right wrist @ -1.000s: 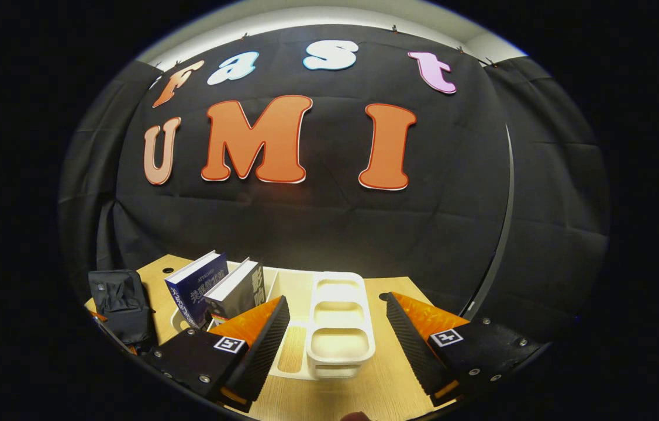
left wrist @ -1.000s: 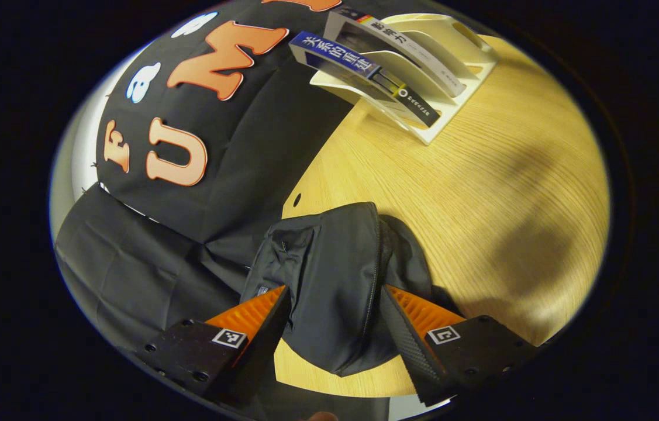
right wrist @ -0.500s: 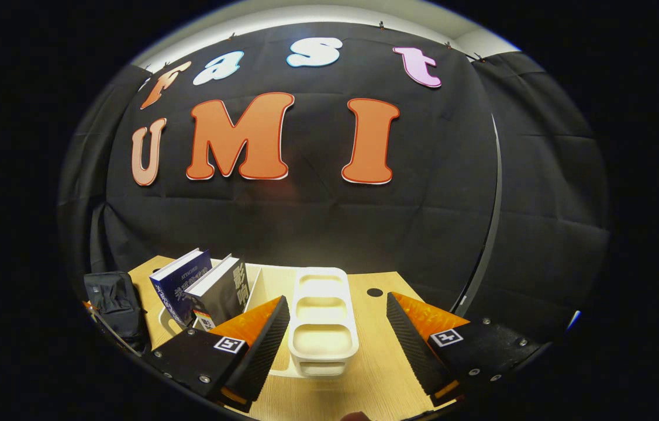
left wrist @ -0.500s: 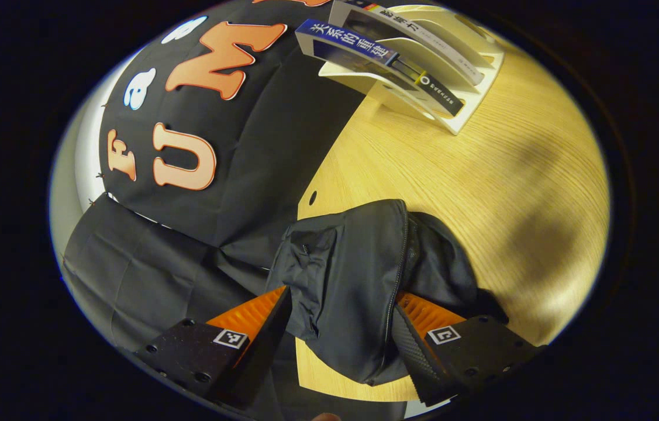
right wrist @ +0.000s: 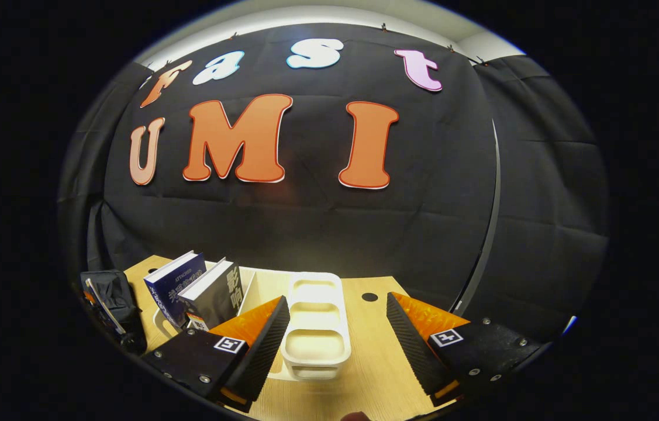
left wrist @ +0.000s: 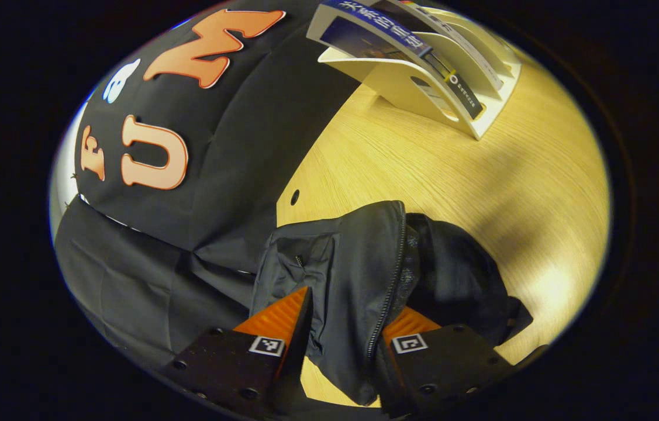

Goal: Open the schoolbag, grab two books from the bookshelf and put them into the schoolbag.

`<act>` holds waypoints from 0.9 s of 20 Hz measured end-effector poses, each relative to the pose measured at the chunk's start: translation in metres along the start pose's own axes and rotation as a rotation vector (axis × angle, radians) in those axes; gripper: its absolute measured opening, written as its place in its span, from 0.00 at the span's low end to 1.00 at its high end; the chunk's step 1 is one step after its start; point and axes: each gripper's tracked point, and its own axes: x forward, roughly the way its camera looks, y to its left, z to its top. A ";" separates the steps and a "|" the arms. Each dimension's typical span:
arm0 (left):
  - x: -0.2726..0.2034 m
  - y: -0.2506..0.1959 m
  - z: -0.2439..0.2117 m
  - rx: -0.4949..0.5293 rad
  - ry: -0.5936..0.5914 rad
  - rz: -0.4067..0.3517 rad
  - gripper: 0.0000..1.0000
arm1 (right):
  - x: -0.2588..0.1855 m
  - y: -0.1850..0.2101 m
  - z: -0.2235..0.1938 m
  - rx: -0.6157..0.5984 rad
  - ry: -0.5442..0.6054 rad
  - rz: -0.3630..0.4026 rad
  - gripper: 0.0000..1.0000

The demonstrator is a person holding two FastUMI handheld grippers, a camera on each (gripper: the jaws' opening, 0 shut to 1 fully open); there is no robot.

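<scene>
In the left gripper view, the left claw (left wrist: 341, 327) is closed on the black schoolbag (left wrist: 364, 280): both fingers press a fold of its fabric, one on each side, with the zipper (left wrist: 390, 280) running up the fold close to the finger on the right of the picture. The rest of the bag slumps on the light wooden worktop (left wrist: 452, 175) near the edge, just by the black cloth wall. Whether the zipper is undone along its length cannot be told. At the top of the picture, well apart from the bag, a white bookshelf (left wrist: 423, 88) stands on the worktop with a blue book (left wrist: 376, 29) and a second book (left wrist: 452, 64) leaning in its slots.

In the right gripper view, the right claw (right wrist: 335, 333) hangs open above the worktop (right wrist: 370, 362), its fingers spread wide with nothing between them. Straight ahead of it is the white bookshelf (right wrist: 314, 327), seen end on, its near compartments bare. The blue book (right wrist: 174, 286) and a dark book (right wrist: 215, 295) stand tilted in the slots at the left end of the shelf. Farther left, at the worktop's edge, is the schoolbag (right wrist: 110, 304), with the left claw (right wrist: 101, 307) against it.
</scene>
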 end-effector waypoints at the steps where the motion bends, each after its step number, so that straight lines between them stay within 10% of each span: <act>1: -0.002 -0.001 -0.001 -0.018 0.021 -0.042 0.48 | 0.001 0.004 -0.001 -0.004 0.013 0.021 0.98; 5: -0.010 0.011 -0.001 -0.073 0.089 -0.142 0.11 | -0.003 0.022 0.001 -0.010 0.057 0.123 0.99; 18: -0.016 0.070 0.017 0.015 0.015 -0.502 0.07 | -0.021 0.116 0.035 -0.087 0.111 0.126 0.99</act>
